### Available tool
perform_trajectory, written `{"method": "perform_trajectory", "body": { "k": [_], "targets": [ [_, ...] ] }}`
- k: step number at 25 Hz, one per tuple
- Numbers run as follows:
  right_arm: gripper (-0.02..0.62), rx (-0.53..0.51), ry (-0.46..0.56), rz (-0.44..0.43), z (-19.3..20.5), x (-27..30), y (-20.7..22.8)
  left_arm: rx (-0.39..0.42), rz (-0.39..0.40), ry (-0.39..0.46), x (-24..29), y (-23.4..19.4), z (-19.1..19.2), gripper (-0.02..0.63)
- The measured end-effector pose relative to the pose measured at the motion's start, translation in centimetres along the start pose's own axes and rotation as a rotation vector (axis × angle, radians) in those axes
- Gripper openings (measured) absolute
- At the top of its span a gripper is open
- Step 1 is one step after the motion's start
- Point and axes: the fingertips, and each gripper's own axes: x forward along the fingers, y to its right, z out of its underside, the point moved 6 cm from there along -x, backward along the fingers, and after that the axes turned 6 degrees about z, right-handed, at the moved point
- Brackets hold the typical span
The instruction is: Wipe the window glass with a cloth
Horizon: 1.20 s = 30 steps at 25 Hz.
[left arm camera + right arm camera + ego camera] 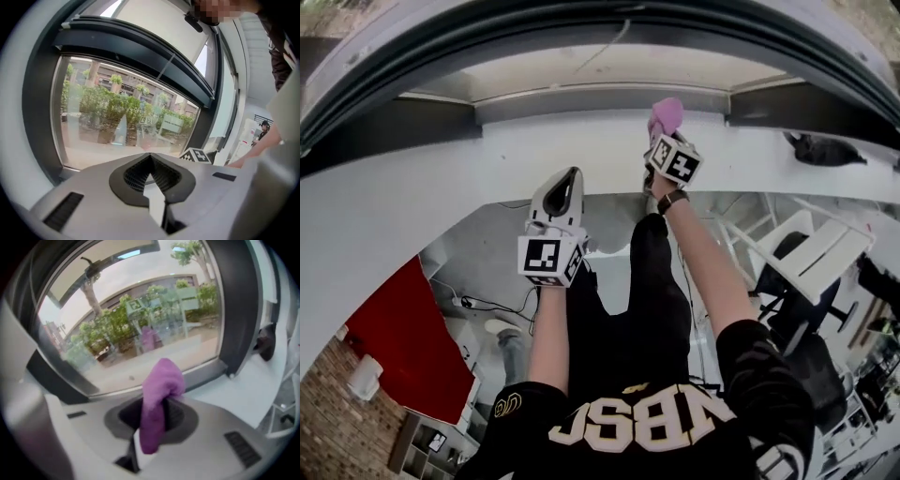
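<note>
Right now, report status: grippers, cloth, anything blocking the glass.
Left gripper shut, empty. Right gripper shut on purple cloth, held up before window glass. Nothing between cloth and glass.

Two grippers: one left gripper (572, 178), one right gripper (659, 139). One purple cloth (666, 115). One window pane (117, 348). One white sill (243, 385). One small dark object (823, 150). One wristwatch (672, 199).

White ledge (412, 187) spans the head view from 9 to 3 o'clock. A small black object (825, 150) lies on it at 2 o'clock. Red panel (403, 347) at 8 o'clock, with a brick wall (333, 427) under it at 7. Left gripper view: green shrubs (108, 110) outside, 9 o'clock.
</note>
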Motion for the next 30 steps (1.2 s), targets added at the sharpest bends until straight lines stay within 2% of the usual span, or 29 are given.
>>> {"method": "perform_trajectory", "body": {
  "k": [3, 6, 8, 11, 13, 15, 18, 21, 24, 30],
  "targets": [
    [0.067, -0.077, -0.11, -0.166, 6.5, 1.2, -11.0, 0.01, -0.059, 0.014, -3.3, -5.3, -1.1, 0.02],
    [0.067, -0.255, -0.158, -0.368, 10.1, 2.4, -23.1, 0.019, -0.109, 0.014, -6.8, -9.9, -1.7, 0.02],
    [0.067, -0.386, -0.129, -0.47, 10.7, 2.6, -30.5, 0.036, -0.129, 0.006, -8.8, -12.3, -1.9, 0.02],
    [0.067, -0.548, -0.013, -0.573, 9.9, 2.8, -39.5, 0.042, -0.183, 0.023, -11.3, -15.4, -2.5, 0.02],
    [0.067, -0.611, 0.025, -0.631, 9.6, 3.6, -44.0, 0.051, -0.221, 0.04, -12.7, -16.6, -3.2, 0.02],
    [0.067, -0.619, -0.002, -0.643, 9.6, 5.3, -45.7, 0.074, -0.235, 0.038, -13.5, -16.9, -3.4, 0.02],
    [0.067, -0.466, -0.063, -0.582, 7.9, 7.7, -43.1, 0.086, -0.227, 0.035, -13.0, -16.4, -3.3, 0.02],
    [0.067, -0.339, -0.041, -0.498, 5.1, 8.1, -36.9, 0.047, -0.203, 0.032, -11.6, -15.2, -2.2, 0.02],
    [0.067, -0.28, 0.0, -0.369, 2.0, 8.0, -27.5, 0.025, -0.139, 0.022, -8.0, -12.6, -1.2, 0.02],
    [0.067, -0.092, 0.063, -0.093, -4.4, 7.3, -5.5, 0.017, 0.021, 0.009, 0.8, -4.3, 0.1, 0.02]
  ]
}}
